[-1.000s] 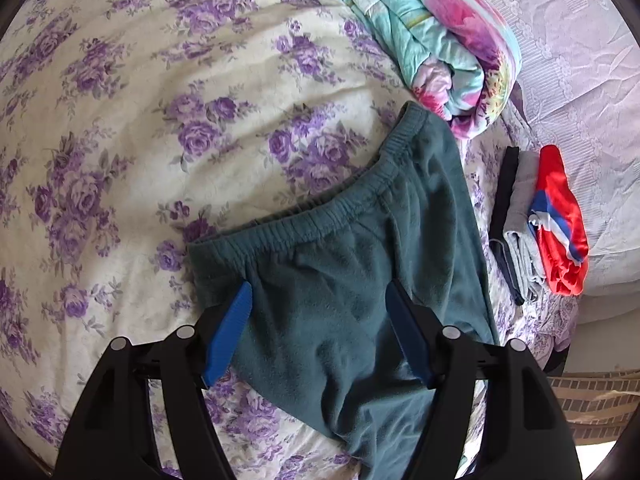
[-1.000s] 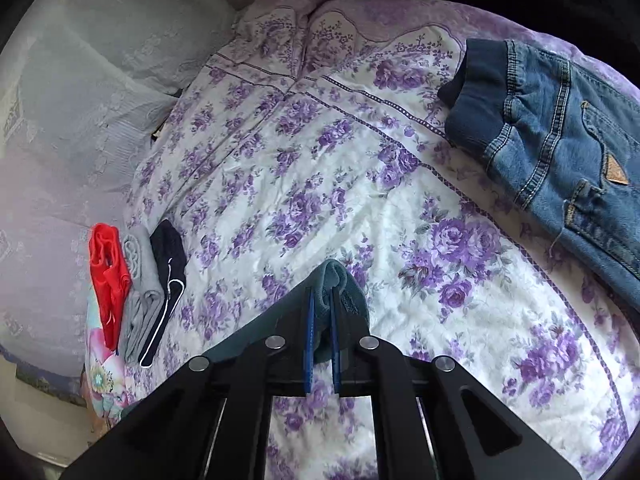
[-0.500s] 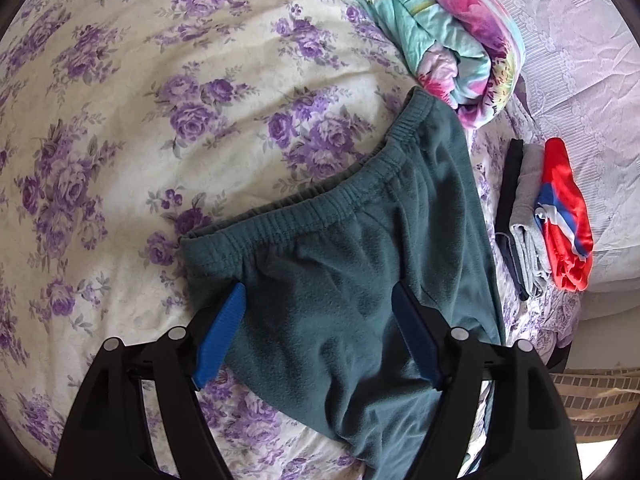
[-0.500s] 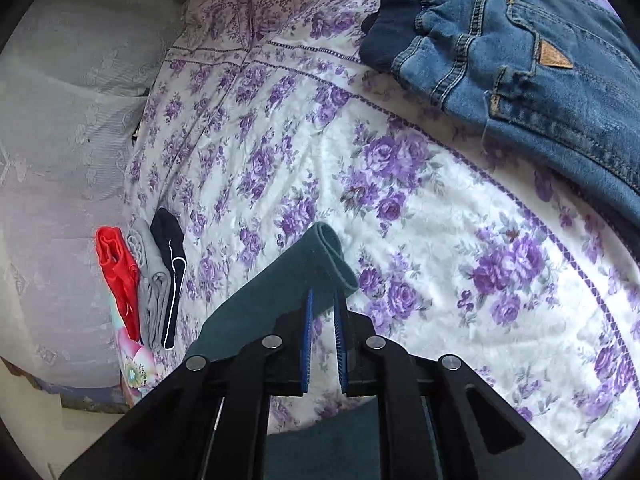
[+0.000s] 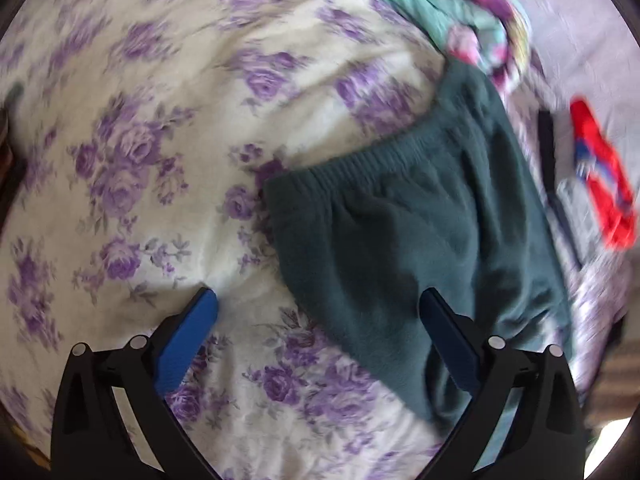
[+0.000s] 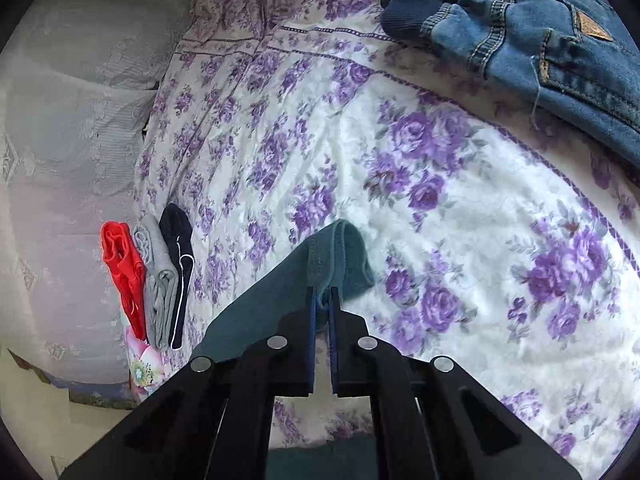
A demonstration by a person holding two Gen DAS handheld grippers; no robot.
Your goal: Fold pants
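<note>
My left hand-held gripper (image 5: 318, 312) is opening wide, empty, over dark-green fleece pants (image 5: 420, 232); right hand-held gripper (image 6: 322, 300) stays clamped on their cuff (image 6: 340, 256), lower now, so the fold continues.

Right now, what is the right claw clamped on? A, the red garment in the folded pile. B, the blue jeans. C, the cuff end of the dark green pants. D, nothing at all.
C: in the right wrist view the right claw is pinched shut on the hem end of the dark green pants, while the blue jeans and the red garment lie apart on the bed.
</note>
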